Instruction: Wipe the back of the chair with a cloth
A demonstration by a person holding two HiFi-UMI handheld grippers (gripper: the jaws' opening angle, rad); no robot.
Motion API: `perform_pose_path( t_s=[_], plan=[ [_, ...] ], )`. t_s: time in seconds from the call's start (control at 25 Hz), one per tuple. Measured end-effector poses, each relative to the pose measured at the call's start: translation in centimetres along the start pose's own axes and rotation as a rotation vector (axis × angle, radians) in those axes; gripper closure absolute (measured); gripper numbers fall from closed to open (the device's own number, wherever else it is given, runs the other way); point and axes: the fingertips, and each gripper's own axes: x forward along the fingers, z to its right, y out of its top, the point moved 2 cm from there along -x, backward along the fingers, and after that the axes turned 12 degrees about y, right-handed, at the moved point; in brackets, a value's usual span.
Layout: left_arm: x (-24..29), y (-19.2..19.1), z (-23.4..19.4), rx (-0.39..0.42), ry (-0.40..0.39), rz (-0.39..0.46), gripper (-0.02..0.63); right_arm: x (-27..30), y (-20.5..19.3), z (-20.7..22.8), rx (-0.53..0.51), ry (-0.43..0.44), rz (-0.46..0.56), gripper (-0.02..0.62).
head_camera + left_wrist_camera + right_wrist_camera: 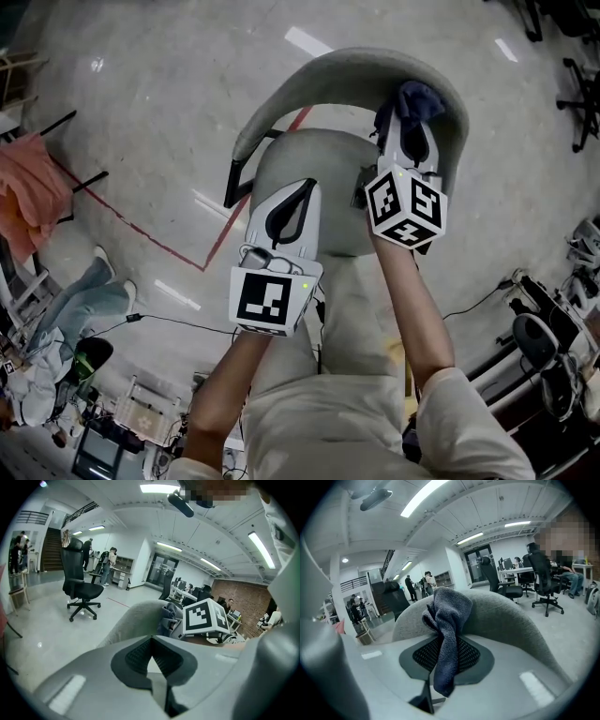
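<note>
With the right gripper (401, 127) pinching the blue cloth (419, 97) at upper right and the left gripper (302, 187) closed empty, press firmly along the chair back (309, 80).

Lower cloth (419, 97) hidden behind right gripper (409, 122), chair (328, 70) base hidden under seat (330, 155)

Glossy pale grey floor (159, 103), crossed by a red line (141, 230) of tape. Long strip lights (159, 488) run along the white ceiling, and a brick wall (243, 597) closes one end (dimmer there). A black office chair (79, 585) stands alone near a staircase (49, 550). Tables (520, 571) with more chairs stand farther off.
</note>
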Motion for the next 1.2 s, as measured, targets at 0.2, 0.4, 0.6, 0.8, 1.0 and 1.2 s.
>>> perform_pose_path(
  t_s=[0.2,0.4,0.6,0.8,1.0,1.2],
  plan=[
    [-0.7,-0.2,-2.5,-0.018,0.024,0.002,0.606,1.9,-0.6,-2.9,-0.046,0.055,-0.013,0.511],
    [-1.4,-0.4,-4.9,-0.029,0.035,0.008,0.606,3.3,-1.6,-5.8,-0.078,0.105,-0.032,0.511],
    [-2.1,-0.9,-6.8,-0.038,0.047,-0.004,0.605,4.4,-2.7,-7.8,-0.112,0.144,-0.044,0.511],
    [-2.6,-1.7,-8.1,-0.047,0.065,-0.009,0.605,5.1,-4.1,-8.6,-0.154,0.182,-0.047,0.511],
    [-2.9,-2.2,-9.0,-0.049,0.074,-0.003,0.606,5.8,-5.3,-10.1,-0.188,0.236,-0.070,0.511],
    [-3.6,-2.3,-8.8,-0.049,0.071,0.004,0.606,5.9,-6.4,-11.2,-0.216,0.295,-0.097,0.511]
  ],
)
